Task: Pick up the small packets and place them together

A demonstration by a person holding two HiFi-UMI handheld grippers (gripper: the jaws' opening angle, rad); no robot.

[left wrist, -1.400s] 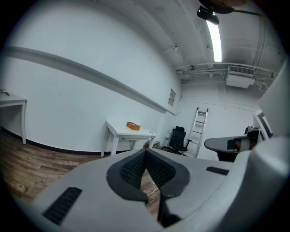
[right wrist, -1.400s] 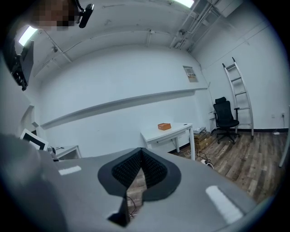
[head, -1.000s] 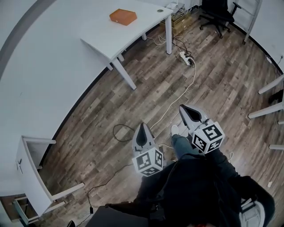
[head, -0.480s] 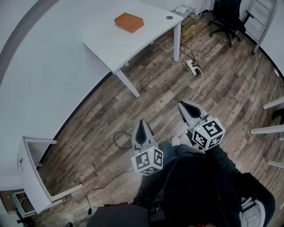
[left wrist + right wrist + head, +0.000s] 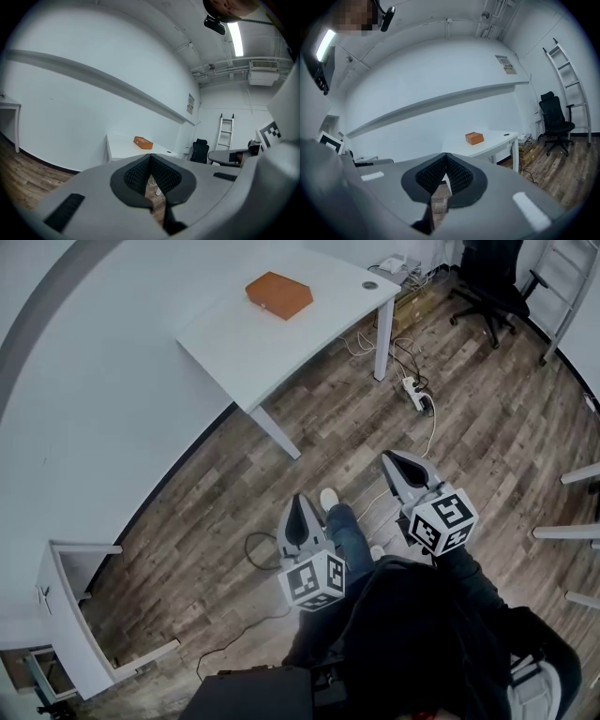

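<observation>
Wood-plank floor [image 5: 281, 456] fills most of the head view, bounded on the left by a plain white wall [image 5: 94, 381]. White table [image 5: 234, 320] stands against that wall at the far end of the room, one corner angled out into the floor. Person [image 5: 422, 634] in dark clothing stands at lower right, well apart from the table, one leg forward. Second, smaller white table [image 5: 70, 615] at lower left edge, also at the wall. Black office chair [image 5: 487, 277] at top right, beyond the table; a ladder [image 5: 572, 277] leans just right of it. Left tool [image 5: 301, 501]: held in front of the body, tips pointing toward the table, marker cube [image 5: 312, 581] at its rear. Left gripper view shows its jaws closed tip to tip, nothing between the pads. Right tool [image 5: 392, 461]: held a little farther forward and to the right, marker cube [image 5: 443, 519] behind it. Right gripper view shows its jaws likewise brought together at the tips, nothing held. Orange box [image 5: 278, 294]: flat, lies alone on the table top toward the far side, well apart from both tools; it also shows beyond the jaws in both gripper views, resting on the same table. Power strip [image 5: 415, 395] on the floor near the table's outer leg, with pale cables trailing from it. Black cable [image 5: 258, 545] loops on the floor just left of the left tool. White shoe [image 5: 329, 500] between the two tools.
</observation>
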